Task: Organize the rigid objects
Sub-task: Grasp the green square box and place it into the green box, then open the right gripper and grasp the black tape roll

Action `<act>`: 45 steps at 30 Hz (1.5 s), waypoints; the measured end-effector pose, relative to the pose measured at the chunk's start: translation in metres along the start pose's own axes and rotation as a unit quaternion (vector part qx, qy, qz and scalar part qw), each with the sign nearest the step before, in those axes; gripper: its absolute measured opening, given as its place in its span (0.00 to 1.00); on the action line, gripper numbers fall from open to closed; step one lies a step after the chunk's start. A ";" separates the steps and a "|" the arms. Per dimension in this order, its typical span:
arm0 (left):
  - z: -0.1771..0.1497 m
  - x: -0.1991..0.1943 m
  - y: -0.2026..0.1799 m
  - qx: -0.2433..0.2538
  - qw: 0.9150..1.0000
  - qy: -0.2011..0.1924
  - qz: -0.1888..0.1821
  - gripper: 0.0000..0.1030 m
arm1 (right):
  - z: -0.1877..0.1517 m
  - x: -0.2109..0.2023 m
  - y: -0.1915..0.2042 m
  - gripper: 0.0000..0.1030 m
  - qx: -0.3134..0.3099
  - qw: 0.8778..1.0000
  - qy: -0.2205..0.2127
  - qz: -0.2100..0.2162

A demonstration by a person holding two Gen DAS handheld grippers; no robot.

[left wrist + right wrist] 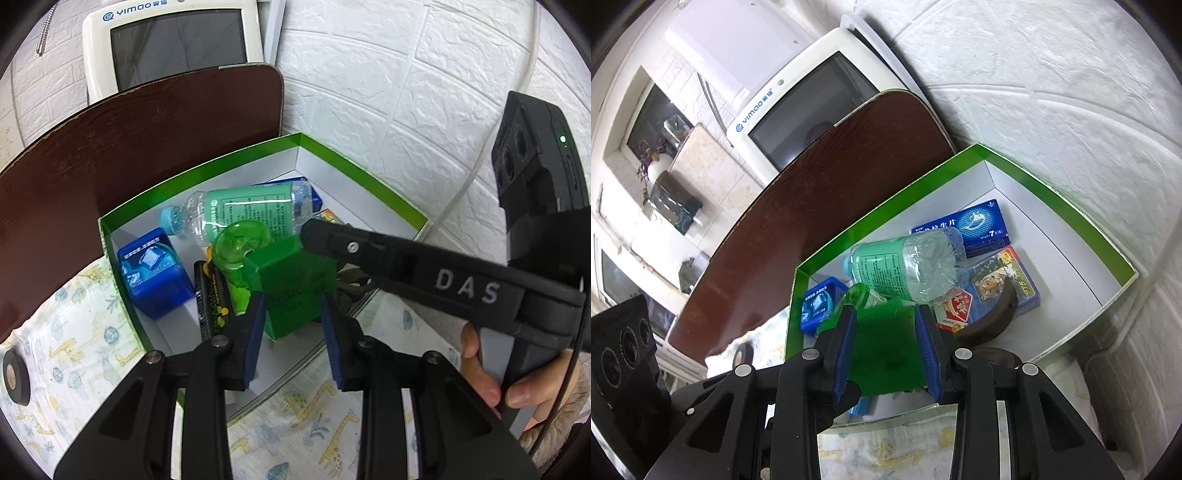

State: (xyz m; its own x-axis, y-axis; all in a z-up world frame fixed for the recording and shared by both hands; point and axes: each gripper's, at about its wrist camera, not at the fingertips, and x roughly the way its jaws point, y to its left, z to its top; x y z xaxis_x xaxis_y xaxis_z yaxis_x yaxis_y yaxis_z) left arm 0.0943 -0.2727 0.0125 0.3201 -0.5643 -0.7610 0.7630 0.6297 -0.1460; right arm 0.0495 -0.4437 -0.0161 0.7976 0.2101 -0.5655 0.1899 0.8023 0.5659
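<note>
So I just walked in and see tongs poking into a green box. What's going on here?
A person is sorting small items into a green-rimmed box. The right tongs are shut on a green block, holding it over the box's near edge. The left tongs flank the same block, though their grip is unclear. Already inside lie a plastic bottle, blue cartons, a card pack and a battery.

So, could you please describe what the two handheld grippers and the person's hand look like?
Both the left gripper and the right gripper are matte black plastic with silver pivot screws and ribbed blue fingers. The right one carries white "DAS" lettering and a black cable. The bare hand shows a beige knitted cuff.
</note>
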 end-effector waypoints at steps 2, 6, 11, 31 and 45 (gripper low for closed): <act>-0.002 -0.001 0.002 -0.005 1.000 0.000 -0.002 0.28 | -0.001 -0.002 0.000 0.35 0.001 1.000 -0.001 -0.001; -0.005 -0.009 0.009 -0.012 1.000 -0.005 0.006 0.28 | -0.001 -0.005 0.006 0.35 -0.002 1.000 -0.005 0.000; -0.011 -0.030 0.025 -0.027 0.999 -0.022 0.021 0.30 | 0.001 -0.007 0.026 0.35 -0.017 1.000 -0.015 0.006; -0.089 -0.105 0.177 -0.157 0.976 -0.055 0.142 0.46 | -0.054 0.085 0.181 0.35 -0.145 0.984 0.087 0.054; -0.152 -0.099 0.301 -0.260 0.953 -0.034 0.152 0.61 | -0.102 0.200 0.254 0.39 -0.157 0.965 0.200 0.062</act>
State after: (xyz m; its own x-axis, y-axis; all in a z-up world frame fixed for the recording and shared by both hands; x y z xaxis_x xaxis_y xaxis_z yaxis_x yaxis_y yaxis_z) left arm 0.2062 0.0541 -0.0520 0.5316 -0.3354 -0.7778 0.2530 0.9392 -0.2321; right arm 0.1992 -0.1412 -0.0465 0.5062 0.4644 -0.7267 -0.1264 0.8735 0.4702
